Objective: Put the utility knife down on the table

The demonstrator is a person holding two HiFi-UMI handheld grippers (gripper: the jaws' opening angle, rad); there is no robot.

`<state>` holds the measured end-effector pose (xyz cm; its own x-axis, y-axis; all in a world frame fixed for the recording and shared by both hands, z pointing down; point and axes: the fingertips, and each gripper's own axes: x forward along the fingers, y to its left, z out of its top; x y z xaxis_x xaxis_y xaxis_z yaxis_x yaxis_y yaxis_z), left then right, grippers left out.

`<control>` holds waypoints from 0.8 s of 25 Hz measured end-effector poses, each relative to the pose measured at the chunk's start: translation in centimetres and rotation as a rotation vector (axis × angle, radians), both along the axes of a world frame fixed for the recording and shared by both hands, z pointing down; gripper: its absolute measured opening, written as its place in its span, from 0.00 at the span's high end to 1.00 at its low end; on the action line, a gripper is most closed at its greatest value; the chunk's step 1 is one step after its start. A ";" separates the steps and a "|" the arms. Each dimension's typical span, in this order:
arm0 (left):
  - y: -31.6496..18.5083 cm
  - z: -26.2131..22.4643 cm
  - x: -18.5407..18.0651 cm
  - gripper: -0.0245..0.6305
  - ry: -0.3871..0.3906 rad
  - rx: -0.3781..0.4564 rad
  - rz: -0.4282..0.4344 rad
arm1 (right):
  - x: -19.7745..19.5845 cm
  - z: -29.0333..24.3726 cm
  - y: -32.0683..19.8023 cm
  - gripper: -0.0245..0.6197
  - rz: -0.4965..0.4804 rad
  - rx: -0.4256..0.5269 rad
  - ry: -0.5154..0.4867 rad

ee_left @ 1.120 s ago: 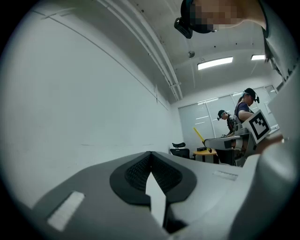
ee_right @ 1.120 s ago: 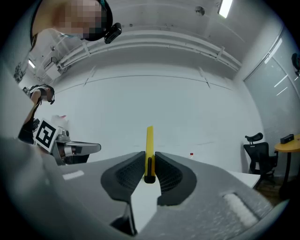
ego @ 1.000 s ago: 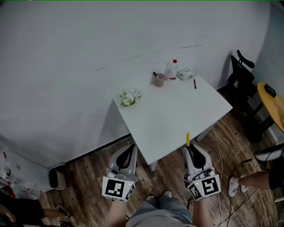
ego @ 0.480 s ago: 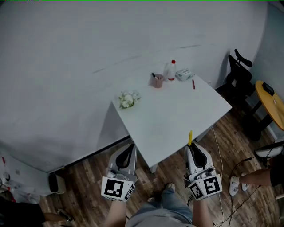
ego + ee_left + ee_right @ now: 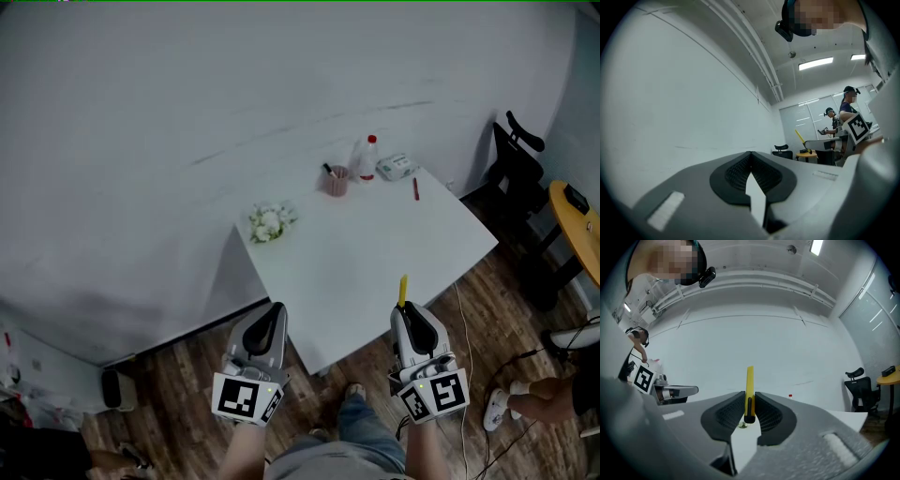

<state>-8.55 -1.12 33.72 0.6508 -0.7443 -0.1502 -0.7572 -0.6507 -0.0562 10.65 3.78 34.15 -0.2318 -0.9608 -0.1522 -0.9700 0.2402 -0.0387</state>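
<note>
a plain white wall (image 5: 234,112) fills the upper part of the head view, crossed by a faint dark line. the floor is dark wood-look planking (image 5: 187,375). a white square bench (image 5: 375,262) stands close to the wall. to its right are a black office chair (image 5: 514,164) and a round yellow-topped table (image 5: 583,234). long ceiling strip lights (image 5: 815,63) glow overhead, above a glazed partition (image 5: 806,122).

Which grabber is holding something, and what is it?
The right gripper: its jaws clamp a yellow utility knife that sticks out past them. The left gripper has its jaws shut together on nothing.
</note>
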 end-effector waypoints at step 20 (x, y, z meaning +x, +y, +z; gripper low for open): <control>-9.6 -1.6 6.3 0.96 -0.012 0.021 -0.169 | 7.0 -0.8 -13.0 0.86 -0.170 -0.012 -0.008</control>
<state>-2.23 -10.67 32.16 0.5188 -0.8398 -0.1598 -0.8548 -0.5131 -0.0780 17.69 -9.24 33.31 -0.3896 -0.9097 -0.1434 -0.9152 0.3998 -0.0498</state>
